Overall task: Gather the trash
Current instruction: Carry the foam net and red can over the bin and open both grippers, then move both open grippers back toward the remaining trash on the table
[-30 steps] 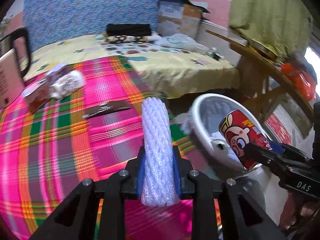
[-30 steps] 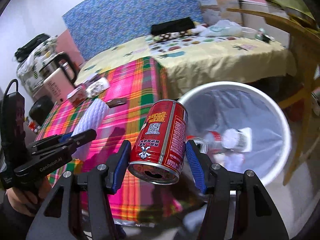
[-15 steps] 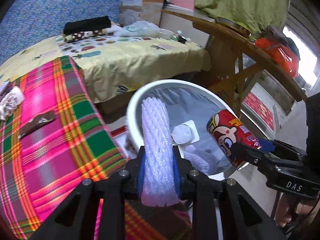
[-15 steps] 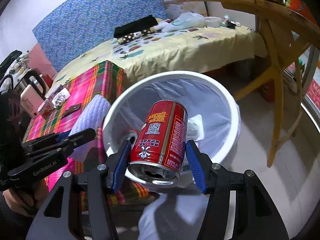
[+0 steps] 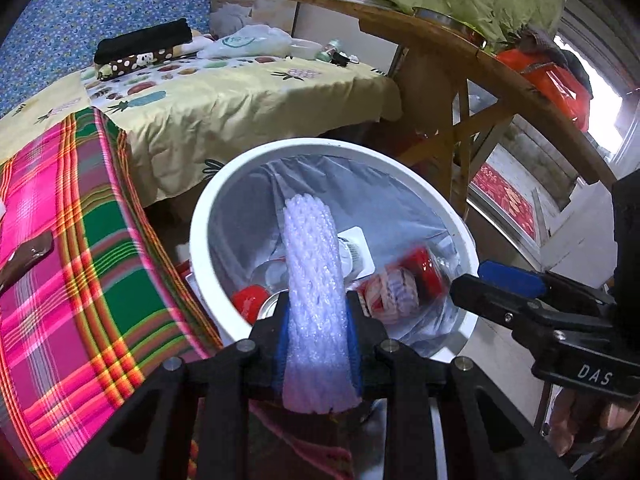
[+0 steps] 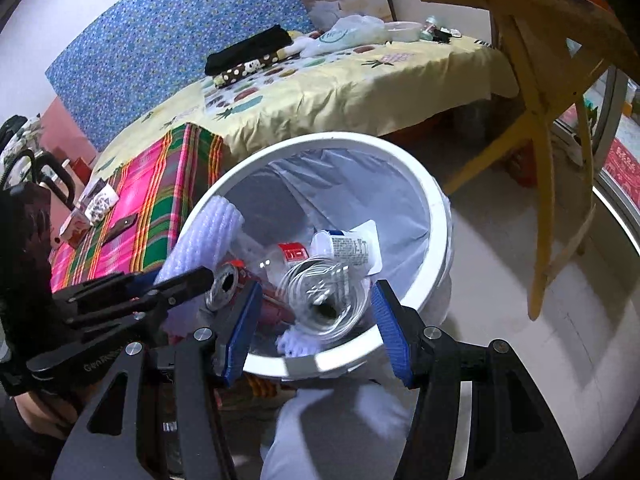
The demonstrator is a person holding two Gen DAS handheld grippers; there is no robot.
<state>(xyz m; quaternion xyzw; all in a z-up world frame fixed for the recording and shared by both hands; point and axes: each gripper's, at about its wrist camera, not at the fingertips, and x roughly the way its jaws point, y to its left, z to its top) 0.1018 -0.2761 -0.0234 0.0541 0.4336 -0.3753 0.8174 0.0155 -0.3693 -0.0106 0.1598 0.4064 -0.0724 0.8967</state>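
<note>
Two grippers hang over a white bin [image 5: 200, 240] lined with a grey bag. The left gripper [image 5: 318, 344] is clenched on a white foam net sleeve [image 5: 314, 280], ribbed and squashed flat, its far end reaching ahead over the bin mouth. The right gripper [image 6: 316, 332] stands released with nothing between its blue pads [image 6: 390, 332]. Directly ahead of it, a motion-blurred red can [image 5: 400, 284] lies inside the bin among a clear cup [image 6: 324, 300], a labelled tub [image 6: 348, 246] and a second can [image 6: 228, 284], partly hidden.
</note>
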